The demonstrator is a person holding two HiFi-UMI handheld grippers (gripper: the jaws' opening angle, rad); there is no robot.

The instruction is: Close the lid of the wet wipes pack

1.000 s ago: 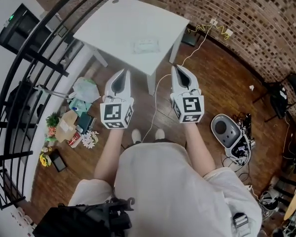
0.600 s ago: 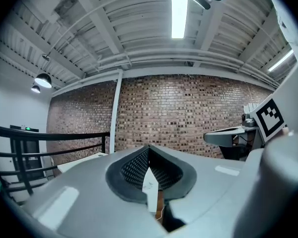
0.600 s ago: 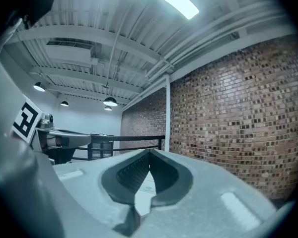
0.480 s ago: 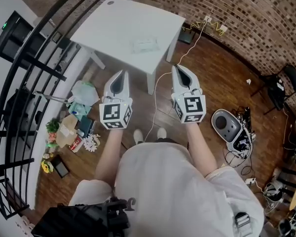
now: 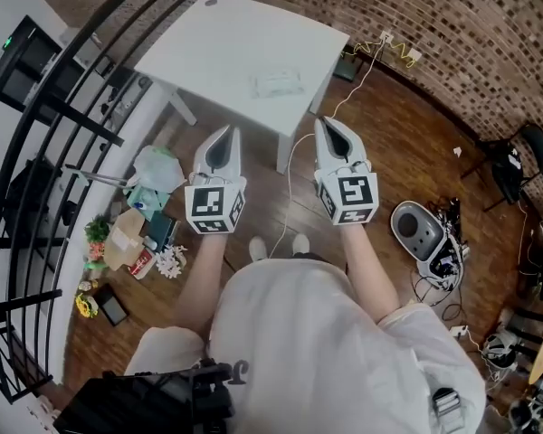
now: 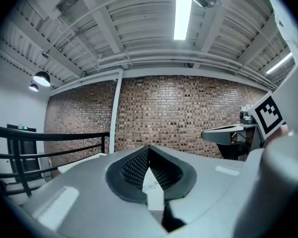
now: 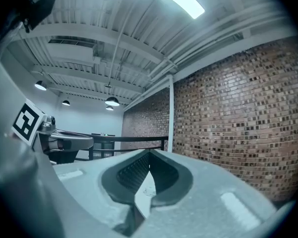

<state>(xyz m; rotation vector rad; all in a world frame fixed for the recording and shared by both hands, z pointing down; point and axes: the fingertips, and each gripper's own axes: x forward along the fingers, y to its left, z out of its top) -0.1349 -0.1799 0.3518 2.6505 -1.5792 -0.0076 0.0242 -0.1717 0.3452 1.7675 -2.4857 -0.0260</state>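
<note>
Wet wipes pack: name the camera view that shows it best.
Head view: the wet wipes pack lies whole on the white table. Each gripper view shows only a pale sliver between its jaws, the pack too small to tell.

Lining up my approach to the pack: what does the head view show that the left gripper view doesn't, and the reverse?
Only the head view plainly shows the wet wipes pack on the white table, ahead of both grippers, plus the floor clutter. Only the left gripper view shows the ceiling light. Both show the left gripper, jaws together and empty, the right gripper, the brick wall and the black railing.
</note>
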